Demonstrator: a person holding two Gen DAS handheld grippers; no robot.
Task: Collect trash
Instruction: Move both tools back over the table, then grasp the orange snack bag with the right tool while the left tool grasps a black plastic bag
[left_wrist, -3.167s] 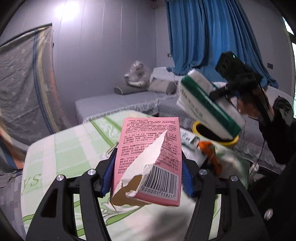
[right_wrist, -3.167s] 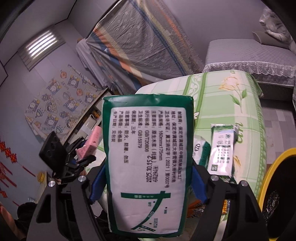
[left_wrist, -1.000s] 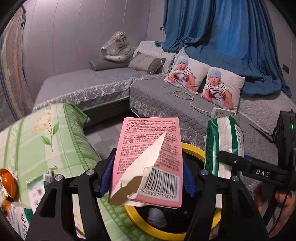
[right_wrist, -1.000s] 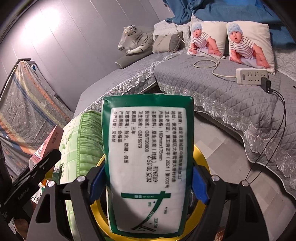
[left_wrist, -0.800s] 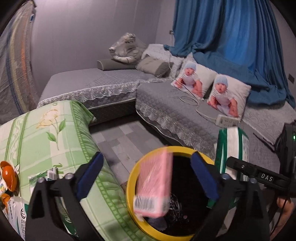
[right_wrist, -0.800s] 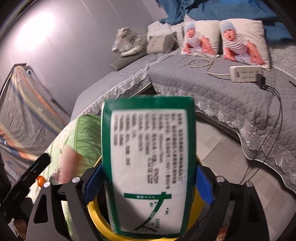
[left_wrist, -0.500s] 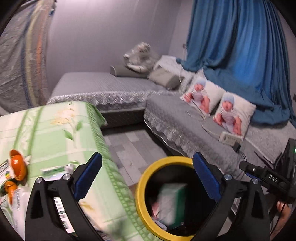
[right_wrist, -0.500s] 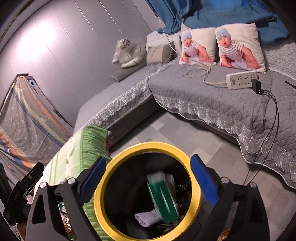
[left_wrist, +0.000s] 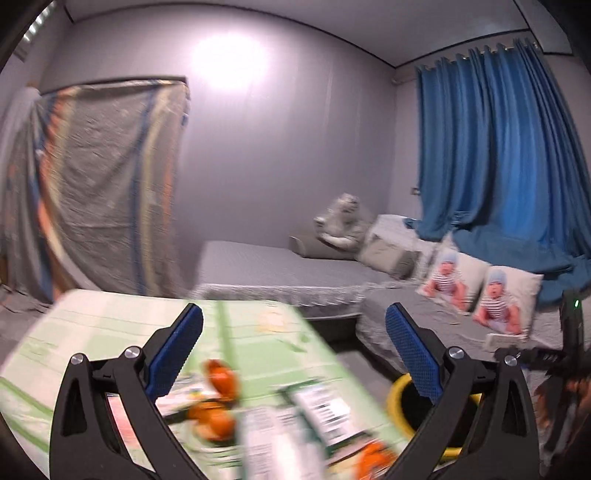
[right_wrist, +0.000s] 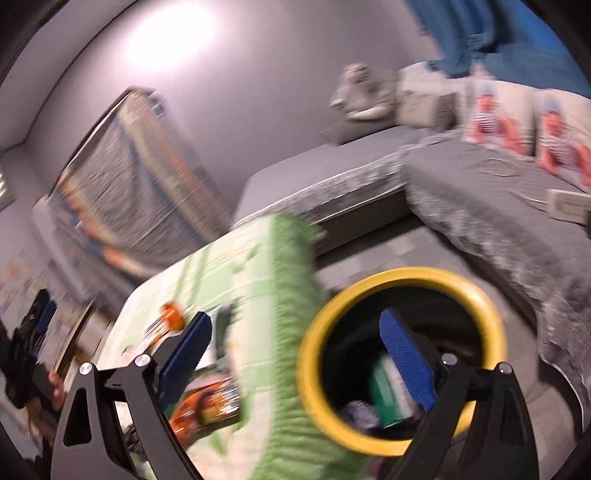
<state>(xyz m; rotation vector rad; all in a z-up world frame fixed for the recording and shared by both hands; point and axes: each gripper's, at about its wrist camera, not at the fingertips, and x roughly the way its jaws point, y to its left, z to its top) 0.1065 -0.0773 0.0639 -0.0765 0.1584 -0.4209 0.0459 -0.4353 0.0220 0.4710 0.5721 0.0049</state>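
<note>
My left gripper (left_wrist: 293, 345) is open and empty above the table with the green cloth (left_wrist: 110, 325). Blurred trash lies on it: orange wrappers (left_wrist: 219, 380) and white-and-green packets (left_wrist: 321, 406). The yellow-rimmed bin (left_wrist: 397, 387) stands low right of the table. My right gripper (right_wrist: 295, 350) is open and empty, over the table edge and the bin (right_wrist: 402, 280). The green-and-white pack (right_wrist: 388, 387) lies inside the bin. Orange wrappers (right_wrist: 203, 406) lie on the cloth (right_wrist: 258, 258). The pink carton is hidden.
A grey sofa (left_wrist: 280, 266) with a plush toy (left_wrist: 341, 221) and baby-print pillows (left_wrist: 480, 291) runs along the wall under blue curtains (left_wrist: 498, 155). A patterned sheet (left_wrist: 92, 184) hangs at left. A power strip (right_wrist: 569, 206) lies on the sofa.
Both grippers opened and dropped the pink carton and the green-and-white pack into the bin. Both have since swung left, back toward the table; the views are blurred by motion.
</note>
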